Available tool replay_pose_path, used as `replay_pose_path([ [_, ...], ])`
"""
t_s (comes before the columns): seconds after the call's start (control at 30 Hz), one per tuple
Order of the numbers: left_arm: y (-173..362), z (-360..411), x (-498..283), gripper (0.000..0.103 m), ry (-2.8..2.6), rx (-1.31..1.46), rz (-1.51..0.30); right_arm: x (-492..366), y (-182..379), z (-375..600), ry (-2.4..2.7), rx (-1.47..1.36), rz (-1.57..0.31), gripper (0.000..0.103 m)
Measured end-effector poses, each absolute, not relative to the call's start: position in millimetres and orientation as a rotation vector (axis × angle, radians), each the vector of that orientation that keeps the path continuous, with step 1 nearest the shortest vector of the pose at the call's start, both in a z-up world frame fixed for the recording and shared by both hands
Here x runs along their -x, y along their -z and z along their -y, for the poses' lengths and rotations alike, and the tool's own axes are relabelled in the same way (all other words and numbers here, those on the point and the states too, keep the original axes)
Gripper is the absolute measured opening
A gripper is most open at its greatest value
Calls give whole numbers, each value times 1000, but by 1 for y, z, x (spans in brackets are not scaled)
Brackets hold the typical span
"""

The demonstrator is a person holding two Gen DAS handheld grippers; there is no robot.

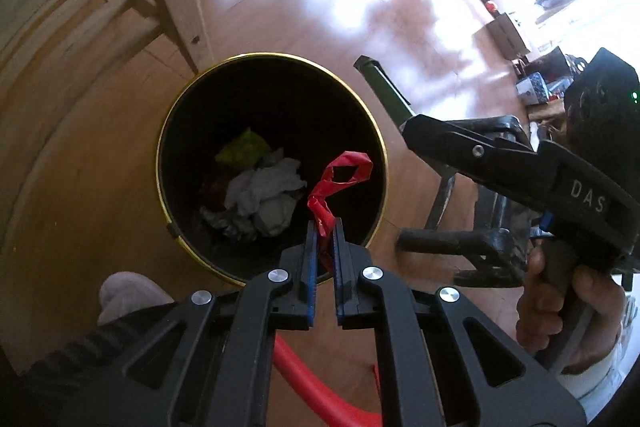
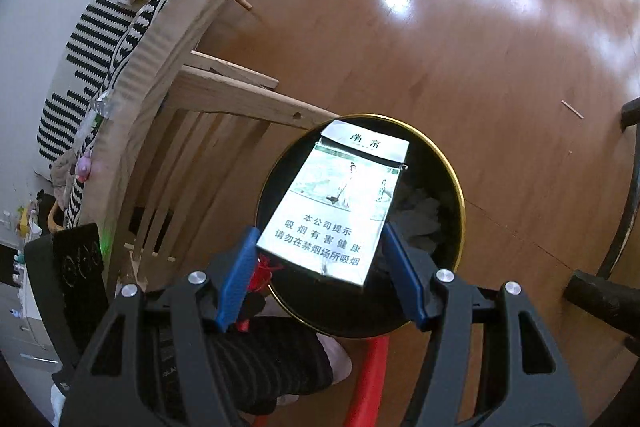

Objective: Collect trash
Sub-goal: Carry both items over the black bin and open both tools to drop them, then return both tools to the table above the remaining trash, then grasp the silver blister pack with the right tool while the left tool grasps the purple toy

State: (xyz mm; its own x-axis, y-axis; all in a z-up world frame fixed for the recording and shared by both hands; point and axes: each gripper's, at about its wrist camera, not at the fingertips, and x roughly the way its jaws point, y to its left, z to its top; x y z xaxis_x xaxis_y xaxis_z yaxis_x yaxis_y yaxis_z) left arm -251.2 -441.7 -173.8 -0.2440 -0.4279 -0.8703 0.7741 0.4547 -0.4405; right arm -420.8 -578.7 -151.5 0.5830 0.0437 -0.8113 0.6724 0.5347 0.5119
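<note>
Red wrap (image 1: 338, 183), thin and floppy, hung pinched by its tail in my left gripper (image 1: 325, 227) over the bin (image 1: 168, 131), while my right gripper (image 2: 320, 255) squeezed the light, crushable pack (image 2: 340, 195) by its sides.

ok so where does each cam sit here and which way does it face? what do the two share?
Left wrist: on the left gripper, looking steeply down into the bin; shows its fingers pinching a red wrapper, a foot, the right hand.
Right wrist: on the right gripper, looking down at the cigarette pack it holds above the bin; shows a striped sleeve.
Shared: the gold-rimmed bin, the wood floor.
</note>
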Motion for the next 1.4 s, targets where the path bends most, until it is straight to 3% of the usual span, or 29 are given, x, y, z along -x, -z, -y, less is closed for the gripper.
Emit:
replay_pose_path([
  [0.2, 165, 441, 252, 6, 1145, -316, -1404, 414, 157, 581, 426, -953, -898, 62],
  [0.23, 163, 441, 253, 11, 1128, -324, -1388, 415, 157, 584, 412, -970, -890, 63],
  [0.27, 163, 441, 253, 43, 1115, -332, -1383, 415, 157, 586, 409, -991, -890, 68],
  [0.3, 163, 440, 253, 73, 1105, -333, -1380, 418, 157, 589, 409, -1016, -881, 91],
  [0.33, 161, 439, 255, 95, 1087, -324, -1365, 422, 154, 593, 416, -1042, -859, 96],
  [0.5, 144, 441, 269, 97, 1156, -348, -1293, 438, 126, 606, 544, -943, -805, 96],
  [0.8, 36, 373, 231, 97, 990, -224, -971, 426, 61, 585, 621, -631, -651, 96],
  [1.13, 7, 234, 77, 97, 464, -71, -912, 237, 18, 505, 266, -421, -656, 96],
  [1.4, 9, 220, -21, 97, 363, -41, -951, 100, 5, 461, 119, -294, -715, 96],
])
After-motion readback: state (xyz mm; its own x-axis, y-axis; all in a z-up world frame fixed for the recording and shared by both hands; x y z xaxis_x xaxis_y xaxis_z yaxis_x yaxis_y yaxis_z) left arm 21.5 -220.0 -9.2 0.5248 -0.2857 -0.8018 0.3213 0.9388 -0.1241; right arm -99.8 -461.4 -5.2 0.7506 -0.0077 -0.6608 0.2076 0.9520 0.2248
